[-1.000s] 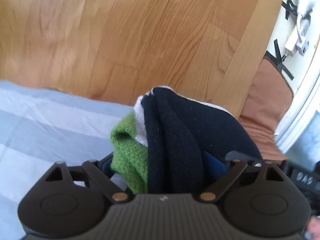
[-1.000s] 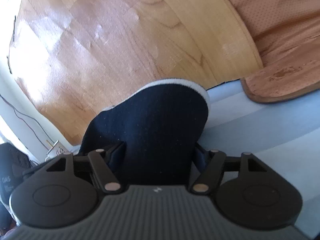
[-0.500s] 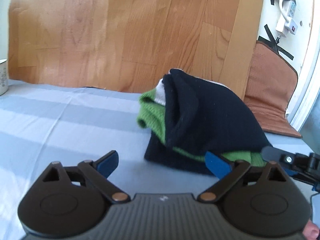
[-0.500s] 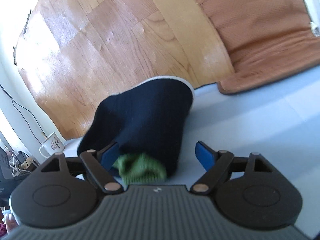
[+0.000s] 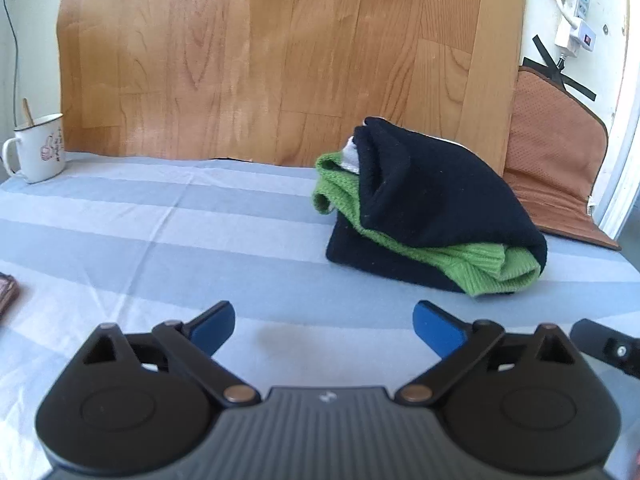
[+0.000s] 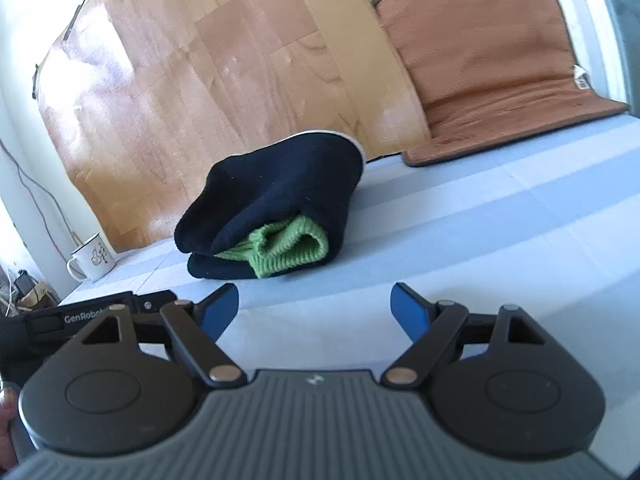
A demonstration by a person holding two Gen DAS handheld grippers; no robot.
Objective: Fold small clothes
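Folded dark navy garment [image 5: 436,200], green knit [image 5: 480,266] showing in its fold, lies near the far edge of the striped blue sheet [image 5: 160,240], close to the wood-grain panel [image 5: 280,60]; contact unclear. Left gripper [image 5: 324,324] and right gripper [image 6: 316,308] have just been opening: blue pads spread, nothing between, both short of the garment.

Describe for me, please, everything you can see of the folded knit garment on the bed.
The folded garment is a soft knit bundle, dark navy outside with bright green ribbed knit poking from between its layers and a thin white edge along its top. It lies loosely folded, somewhat lumpy, on the blue-and-white striped sheet, close to the wood-patterned board behind it. Nothing grips it: both grippers stand open and clear of it.
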